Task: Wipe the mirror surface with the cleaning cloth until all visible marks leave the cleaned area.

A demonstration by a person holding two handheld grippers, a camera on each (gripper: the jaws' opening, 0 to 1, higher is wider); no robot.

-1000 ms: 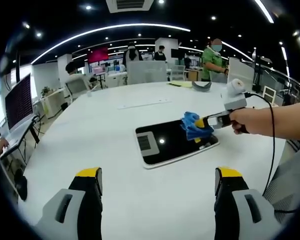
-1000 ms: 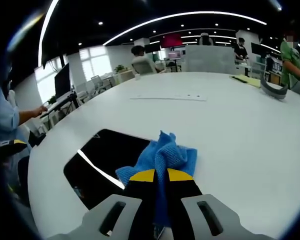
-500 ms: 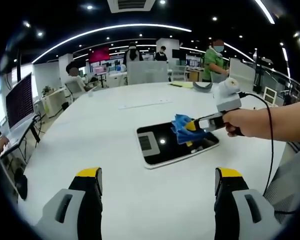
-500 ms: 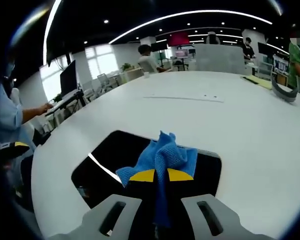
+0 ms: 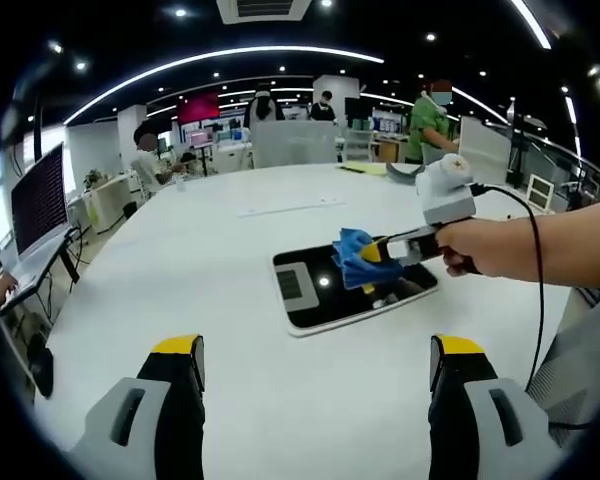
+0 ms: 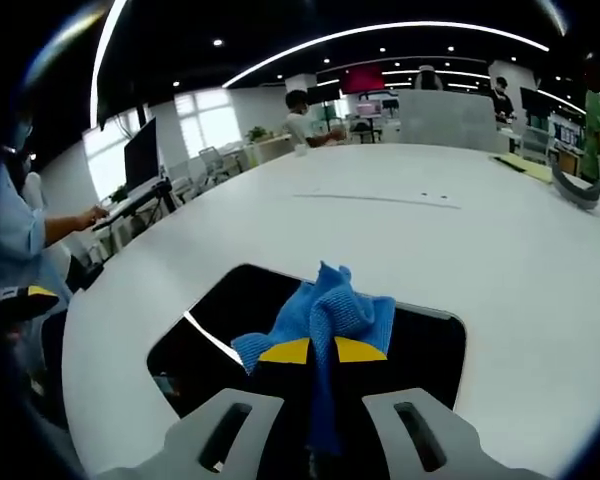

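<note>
At frame centre, the right gripper [image 6: 322, 352] (yellow-tipped jaws clamped together) presses a crumpled blue cleaning cloth [image 6: 322, 310] onto the dark rectangular mirror [image 6: 220, 325]; the left gripper [image 5: 315, 370] sits low, jaws wide apart.

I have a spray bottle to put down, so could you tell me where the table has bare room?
The white table is bare between the mirror and the left gripper, and again beyond the mirror's far edge. It is crowded over the mirror, where the right gripper holds the blue cloth.
</note>
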